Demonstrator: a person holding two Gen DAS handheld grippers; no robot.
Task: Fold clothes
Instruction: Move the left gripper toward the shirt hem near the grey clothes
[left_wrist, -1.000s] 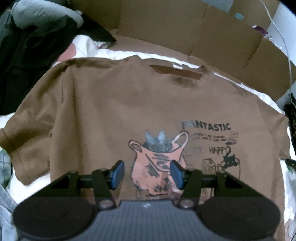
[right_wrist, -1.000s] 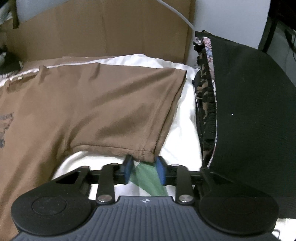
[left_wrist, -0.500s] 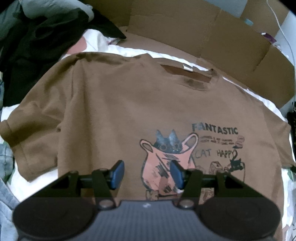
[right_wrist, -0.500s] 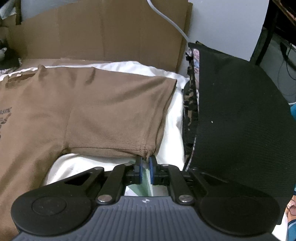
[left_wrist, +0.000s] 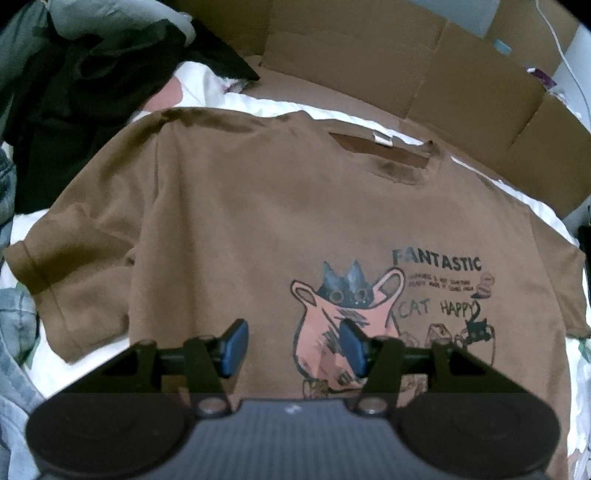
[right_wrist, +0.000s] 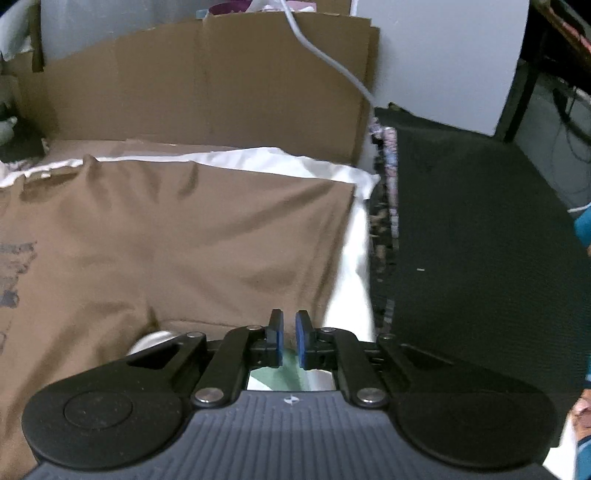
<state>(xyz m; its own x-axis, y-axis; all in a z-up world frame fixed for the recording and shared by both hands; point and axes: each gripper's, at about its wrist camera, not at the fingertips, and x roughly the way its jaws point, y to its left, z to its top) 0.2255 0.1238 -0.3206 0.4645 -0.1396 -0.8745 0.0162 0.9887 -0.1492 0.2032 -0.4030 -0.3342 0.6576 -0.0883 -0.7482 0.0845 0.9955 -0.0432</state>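
Note:
A brown T-shirt (left_wrist: 258, 221) with a cat print and the word FANTASTIC lies flat, front up, on a white sheet (left_wrist: 44, 354). My left gripper (left_wrist: 293, 347) hovers open over the shirt's lower front, just left of the cat print, with nothing between its blue pads. In the right wrist view the shirt's right sleeve (right_wrist: 221, 240) stretches toward my right gripper (right_wrist: 289, 334). Its blue pads are almost together, pinching the sleeve's hem at the near corner. The sleeve's lower edge is raised a little off the sheet (right_wrist: 354, 266).
Cardboard panels (left_wrist: 406, 62) wall the far side. Dark clothes (left_wrist: 74, 92) are piled at the far left, and denim (left_wrist: 14, 369) lies at the near left. A black mat (right_wrist: 480, 258) and patterned fabric (right_wrist: 386, 206) border the sheet on the right. A white cable (right_wrist: 325, 55) hangs over the cardboard.
My right gripper closed on the sleeve's hem corner and has begun lifting it. The left gripper stayed open and drifted left across the shirt front.

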